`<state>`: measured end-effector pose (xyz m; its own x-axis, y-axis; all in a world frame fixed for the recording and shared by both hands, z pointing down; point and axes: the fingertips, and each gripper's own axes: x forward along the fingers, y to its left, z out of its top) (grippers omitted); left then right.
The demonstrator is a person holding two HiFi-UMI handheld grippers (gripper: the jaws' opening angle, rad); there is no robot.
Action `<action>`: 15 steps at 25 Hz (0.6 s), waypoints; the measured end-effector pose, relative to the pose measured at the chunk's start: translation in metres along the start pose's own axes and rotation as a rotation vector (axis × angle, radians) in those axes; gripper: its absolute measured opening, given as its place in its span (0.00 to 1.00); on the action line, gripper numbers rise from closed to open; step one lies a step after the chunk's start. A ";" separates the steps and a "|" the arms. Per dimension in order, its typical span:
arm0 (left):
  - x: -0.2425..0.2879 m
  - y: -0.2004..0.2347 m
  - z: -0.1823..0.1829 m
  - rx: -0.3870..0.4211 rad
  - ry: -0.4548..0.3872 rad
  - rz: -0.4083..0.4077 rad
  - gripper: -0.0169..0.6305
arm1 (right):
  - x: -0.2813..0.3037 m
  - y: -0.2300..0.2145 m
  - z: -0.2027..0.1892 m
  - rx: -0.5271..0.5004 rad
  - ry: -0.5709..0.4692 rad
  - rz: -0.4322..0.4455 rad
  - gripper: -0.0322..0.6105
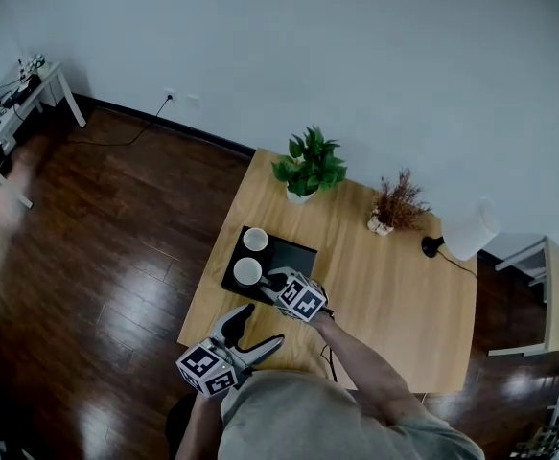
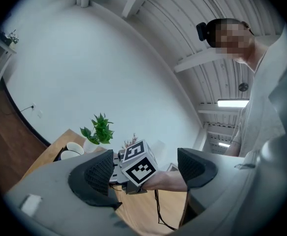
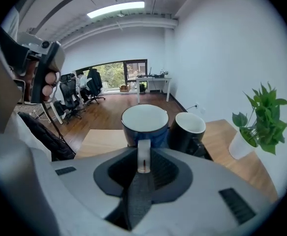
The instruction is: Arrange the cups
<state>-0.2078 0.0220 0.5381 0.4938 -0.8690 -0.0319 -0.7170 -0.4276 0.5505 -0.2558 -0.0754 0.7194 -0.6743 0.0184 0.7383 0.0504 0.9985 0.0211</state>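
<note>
Left gripper [image 1: 265, 322] sits nearest the person, off the near edge of the table [image 1: 394, 295]. Its jaws stand wide apart and hold nothing. Its own view looks between them at the right gripper's marker cube [image 2: 138, 163] and a forearm.

Right gripper [image 1: 275, 280] is just beyond it, over the tray [image 1: 296, 255], jaws clamped on the white handle [image 3: 143, 155] of the blue cup [image 3: 144, 124]. Only the right gripper view shows this grip and the cup's colour. From the head view the cup [image 1: 247, 271] reads as a white rim just left of the jaws.

Black cup [image 3: 187, 132] stands just past the blue one, to the jaws' right, close beside it on the same tray. Whether they touch is unclear.

Potted plant [image 1: 308, 164] stands farther out, right of both grippers. The head view alone shows the dried sprig [image 1: 394, 202] and lamp [image 1: 471, 230] well off to the right.
</note>
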 end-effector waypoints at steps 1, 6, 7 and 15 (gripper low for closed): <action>-0.002 0.002 0.001 -0.003 -0.005 0.005 0.63 | 0.005 0.000 0.000 0.007 0.008 0.000 0.18; -0.008 0.007 0.005 -0.004 -0.015 0.014 0.63 | 0.020 -0.003 0.006 -0.004 0.008 -0.012 0.18; -0.009 0.008 0.006 -0.002 -0.014 0.013 0.63 | 0.022 -0.004 0.006 -0.007 0.009 -0.016 0.18; -0.008 0.006 0.013 0.010 -0.006 0.000 0.63 | 0.025 -0.001 0.006 0.015 0.022 0.013 0.18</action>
<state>-0.2226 0.0232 0.5314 0.4905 -0.8706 -0.0366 -0.7222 -0.4297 0.5420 -0.2771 -0.0753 0.7339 -0.6569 0.0300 0.7533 0.0475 0.9989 0.0016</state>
